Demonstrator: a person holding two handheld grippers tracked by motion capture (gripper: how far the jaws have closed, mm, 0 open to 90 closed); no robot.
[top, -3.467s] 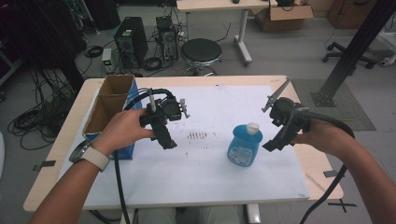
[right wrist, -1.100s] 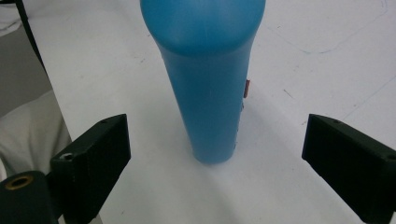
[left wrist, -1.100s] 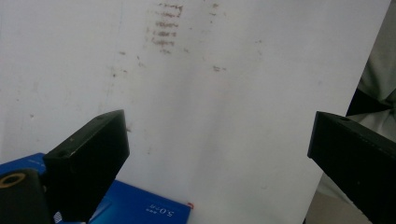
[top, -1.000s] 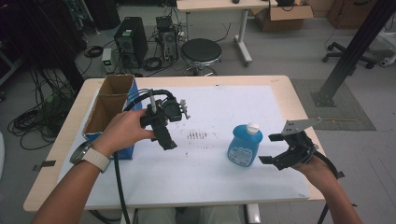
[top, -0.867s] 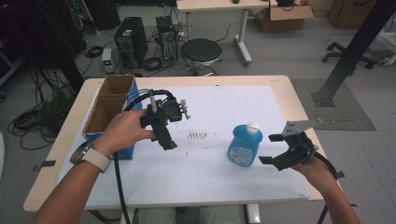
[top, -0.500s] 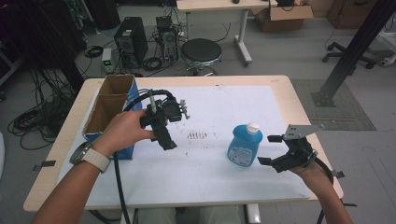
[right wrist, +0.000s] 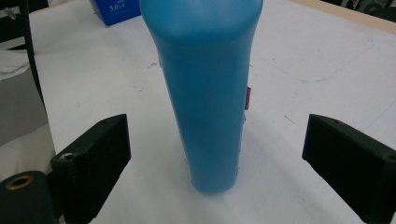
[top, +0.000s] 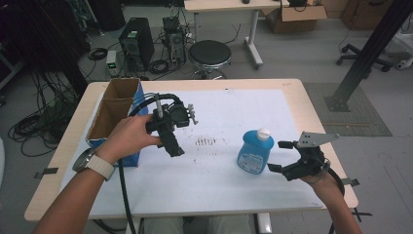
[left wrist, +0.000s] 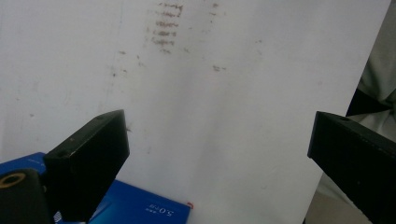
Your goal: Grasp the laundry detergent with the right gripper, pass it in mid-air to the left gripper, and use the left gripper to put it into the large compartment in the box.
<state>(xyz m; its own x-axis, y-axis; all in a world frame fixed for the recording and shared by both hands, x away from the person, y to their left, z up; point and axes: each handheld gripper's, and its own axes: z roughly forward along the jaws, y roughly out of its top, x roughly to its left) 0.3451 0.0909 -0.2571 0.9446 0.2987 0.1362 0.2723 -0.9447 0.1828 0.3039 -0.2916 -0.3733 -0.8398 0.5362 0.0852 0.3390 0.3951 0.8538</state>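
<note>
Blue bottle with a white cap stands upright on the white table sheet, just ahead of the right gripper, whose jaws are spread wide on either side of it without touching. Well off to that gripper's far side, the left gripper hangs over the sheet beside a blue-sided cardboard box, jaws apart and holding nothing.

- High view: even, diffuse overhead light; moderate brightness; no hard shadows on the white table cover. Floor at upper left is dim.
- High view: soft resolution; fine detail smeared.
- Left gripper view: flat, bright lighting; near jaws slightly blurred.
- Right gripper view: blue bottle casts a faint shadow at its base; a mild sheen runs down its side; background soft.
</note>
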